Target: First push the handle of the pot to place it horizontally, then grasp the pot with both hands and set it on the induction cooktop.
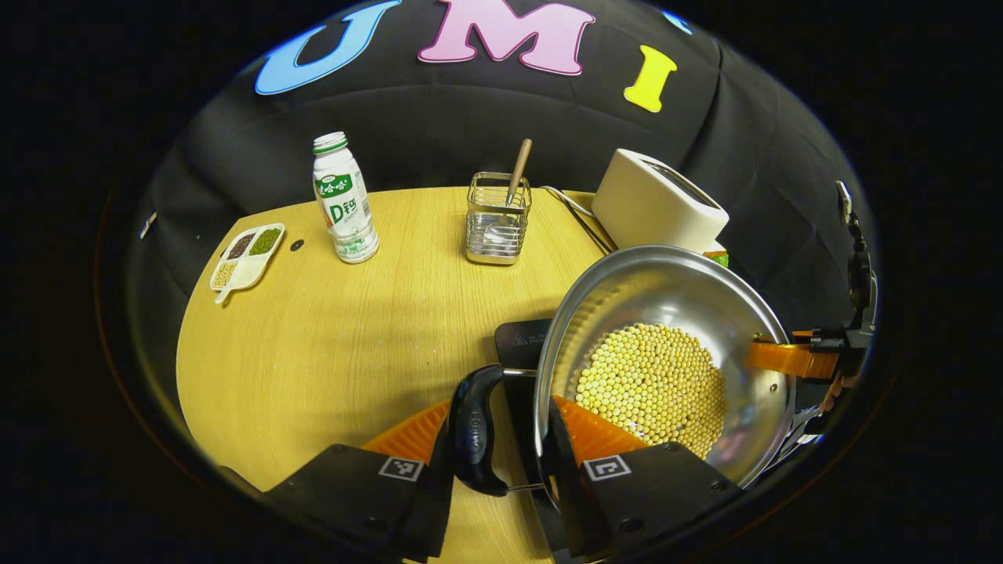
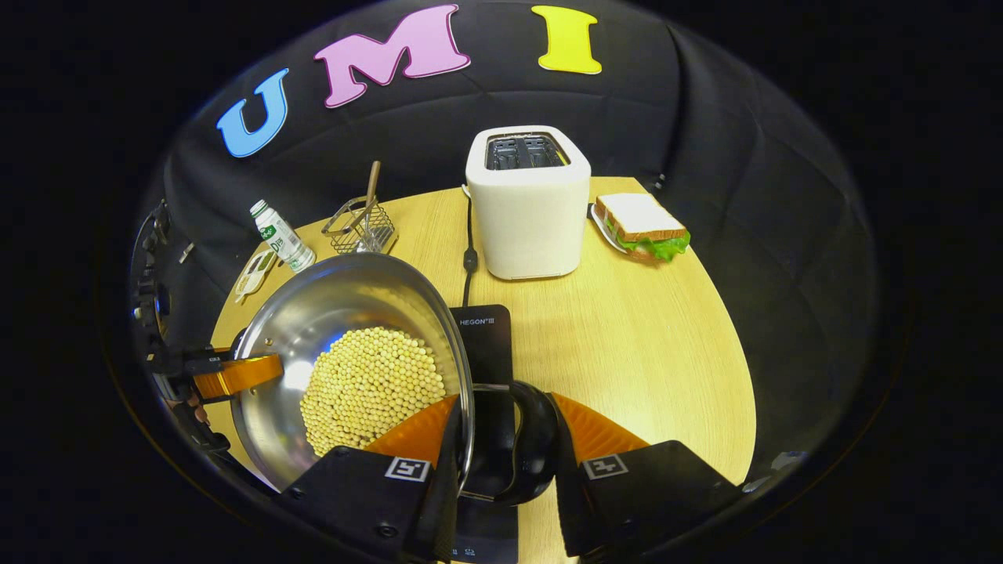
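Observation:
A steel pot [image 1: 674, 298] holding soybeans [image 1: 650, 384] is gripped at both side handles. In the left gripper view, my left gripper [image 1: 501, 423] is shut on the black handle [image 1: 476, 431], one finger outside the handle and the other inside the pot wall. My right gripper [image 1: 791, 359] shows across the pot at its far rim. In the right gripper view, my right gripper [image 2: 505, 427] is shut on the opposite black handle [image 2: 521, 446] of the pot [image 2: 313, 313], with my left gripper [image 2: 235, 374] beyond. The black induction cooktop [image 1: 519, 338] [image 2: 486, 337] lies partly under the pot; contact is unclear.
A white toaster [image 2: 529, 204] with its cable [image 2: 468, 251] stands behind the cooktop, with a sandwich [image 2: 642, 227] on a plate to its right. A milk bottle [image 1: 343, 200], a wire basket [image 1: 497, 219] holding a spoon, and a divided bean dish [image 1: 247, 254] stand at the left.

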### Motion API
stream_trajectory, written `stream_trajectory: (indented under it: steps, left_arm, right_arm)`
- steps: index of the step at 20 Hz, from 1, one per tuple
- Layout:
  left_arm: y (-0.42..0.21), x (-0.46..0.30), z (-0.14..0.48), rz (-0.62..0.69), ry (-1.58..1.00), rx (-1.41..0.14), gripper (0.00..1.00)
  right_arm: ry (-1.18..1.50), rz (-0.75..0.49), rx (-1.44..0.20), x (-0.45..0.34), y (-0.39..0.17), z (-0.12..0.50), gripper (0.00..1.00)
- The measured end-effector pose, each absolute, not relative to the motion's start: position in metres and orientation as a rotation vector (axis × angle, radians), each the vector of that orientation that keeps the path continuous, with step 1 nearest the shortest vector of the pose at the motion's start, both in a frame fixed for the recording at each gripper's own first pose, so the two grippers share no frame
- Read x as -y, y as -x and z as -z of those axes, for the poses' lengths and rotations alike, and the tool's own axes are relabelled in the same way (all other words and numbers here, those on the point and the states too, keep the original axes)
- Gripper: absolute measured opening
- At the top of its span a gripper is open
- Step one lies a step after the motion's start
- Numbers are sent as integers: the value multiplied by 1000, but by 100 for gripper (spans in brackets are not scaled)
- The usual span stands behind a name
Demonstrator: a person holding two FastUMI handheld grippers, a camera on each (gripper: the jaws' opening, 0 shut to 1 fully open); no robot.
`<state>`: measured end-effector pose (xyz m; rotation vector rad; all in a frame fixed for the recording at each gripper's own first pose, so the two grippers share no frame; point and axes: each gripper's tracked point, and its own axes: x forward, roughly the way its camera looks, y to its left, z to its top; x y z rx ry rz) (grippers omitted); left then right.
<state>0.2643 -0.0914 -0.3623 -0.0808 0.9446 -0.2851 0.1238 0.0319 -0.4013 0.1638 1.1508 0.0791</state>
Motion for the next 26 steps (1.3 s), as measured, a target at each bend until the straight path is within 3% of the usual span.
stream_trajectory:
  steps: [10, 13, 16, 17, 18, 26]
  left_arm:
    - [-262, 88, 365, 253, 72, -955, 58]
    - [-259, 87, 368, 247, 75, -975, 62]
    - [-252, 88, 373, 217, 134, -996, 72]
    - [-250, 85, 369, 199, 140, -997, 88]
    - [-248, 81, 376, 179, 132, -1001, 96]
    - [-231, 82, 326, 231, 59, -903, 96]
  right_arm:
    - [-213, -100, -1171, -35, -118, 415, 55]
    - [-210, -97, -1177, -35, -119, 416, 53]
    - [-206, -95, -1165, -37, -119, 412, 68]
    - [-199, -97, -1152, -38, -118, 408, 84]
    - [-194, -99, -1140, -38, -121, 404, 100]
    - [-149, -52, -1014, -38, -126, 361, 99]
